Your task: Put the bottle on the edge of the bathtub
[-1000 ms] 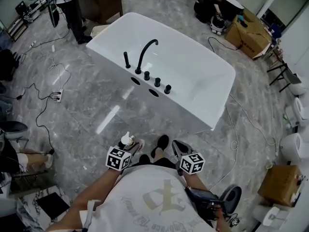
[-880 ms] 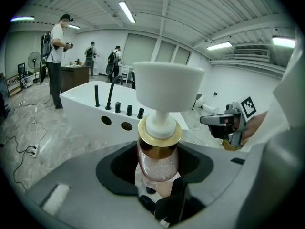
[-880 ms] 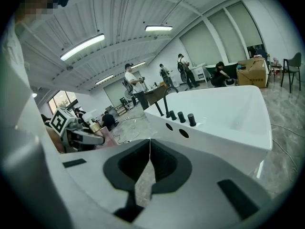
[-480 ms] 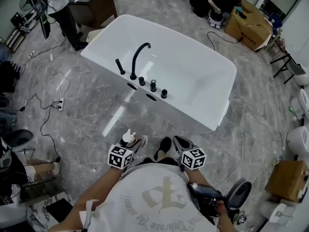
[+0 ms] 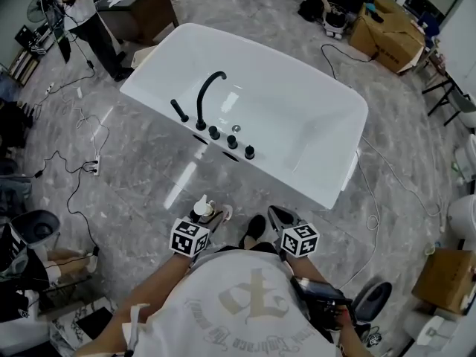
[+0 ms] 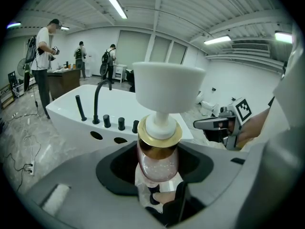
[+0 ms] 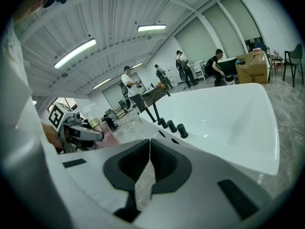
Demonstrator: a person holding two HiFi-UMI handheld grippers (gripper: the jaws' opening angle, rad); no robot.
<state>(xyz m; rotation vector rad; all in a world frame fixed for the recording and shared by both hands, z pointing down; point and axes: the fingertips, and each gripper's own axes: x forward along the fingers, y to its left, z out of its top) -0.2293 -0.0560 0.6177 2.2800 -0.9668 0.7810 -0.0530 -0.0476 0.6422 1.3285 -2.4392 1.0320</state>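
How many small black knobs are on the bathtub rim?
3: first knob beside the curved tap, middle knob, last knob, in a row. None seems hidden.

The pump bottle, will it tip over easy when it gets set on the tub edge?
Probably a bit tippy: the pump bottle is tall and narrow with a wide white pump head on top. Its glossy body may be slippery, though the left tool has it gripped. The bathtub rim looks flat, which should help.
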